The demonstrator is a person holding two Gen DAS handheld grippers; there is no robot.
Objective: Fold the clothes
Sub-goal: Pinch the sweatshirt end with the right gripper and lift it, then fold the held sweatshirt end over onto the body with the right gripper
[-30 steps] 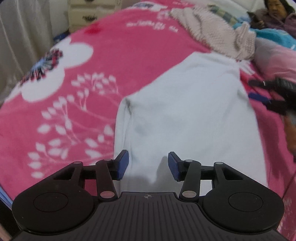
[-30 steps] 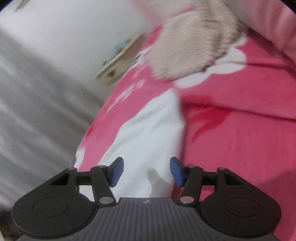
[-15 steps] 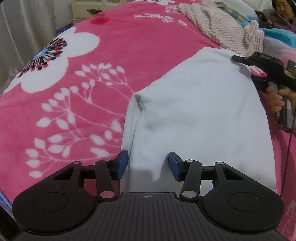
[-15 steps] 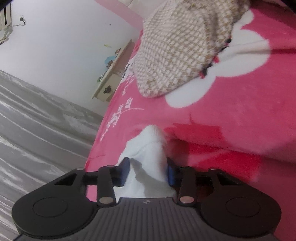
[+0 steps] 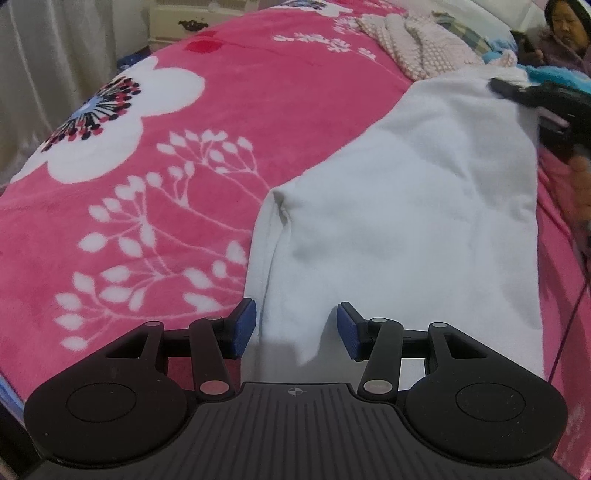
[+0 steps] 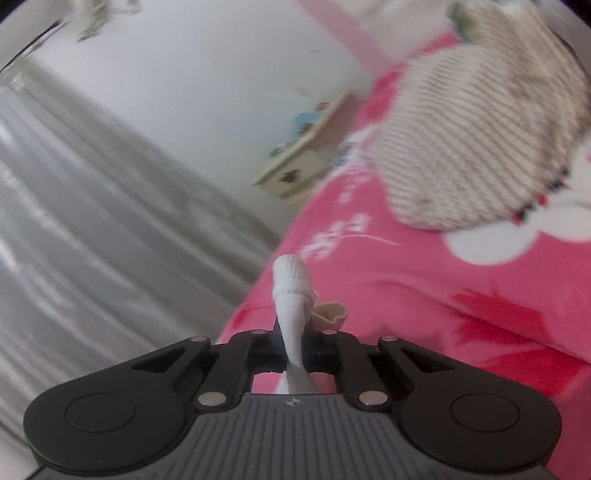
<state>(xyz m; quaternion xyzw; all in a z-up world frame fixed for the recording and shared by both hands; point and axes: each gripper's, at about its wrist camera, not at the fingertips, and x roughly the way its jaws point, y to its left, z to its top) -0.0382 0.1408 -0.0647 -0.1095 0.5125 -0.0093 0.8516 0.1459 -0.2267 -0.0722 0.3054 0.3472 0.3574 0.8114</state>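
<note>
A white garment (image 5: 406, 203) lies spread on the bed in the left wrist view. My left gripper (image 5: 295, 328) hovers open over its near edge; the blue pads (image 5: 243, 326) stand apart on either side of the cloth without pressing it. My right gripper (image 5: 517, 92) is at the garment's far right corner. In the right wrist view that gripper (image 6: 293, 347) has its jaws closing tight on a bunched bit of the white garment (image 6: 290, 280), which sticks up between them beside a small beige tag (image 6: 330, 314).
A pink flowered blanket (image 5: 184, 166) covers the bed. A beige knit garment (image 5: 417, 48) lies at the far end, also visible as the knit heap (image 6: 480, 147). A cream nightstand (image 5: 184, 18) and grey curtain (image 6: 92, 240) stand beyond. A person (image 5: 565, 37) sits far right.
The right gripper's jaws have gone from wide apart to pinched on the white garment's corner, and it has lifted a little. The left gripper has stayed in place.
</note>
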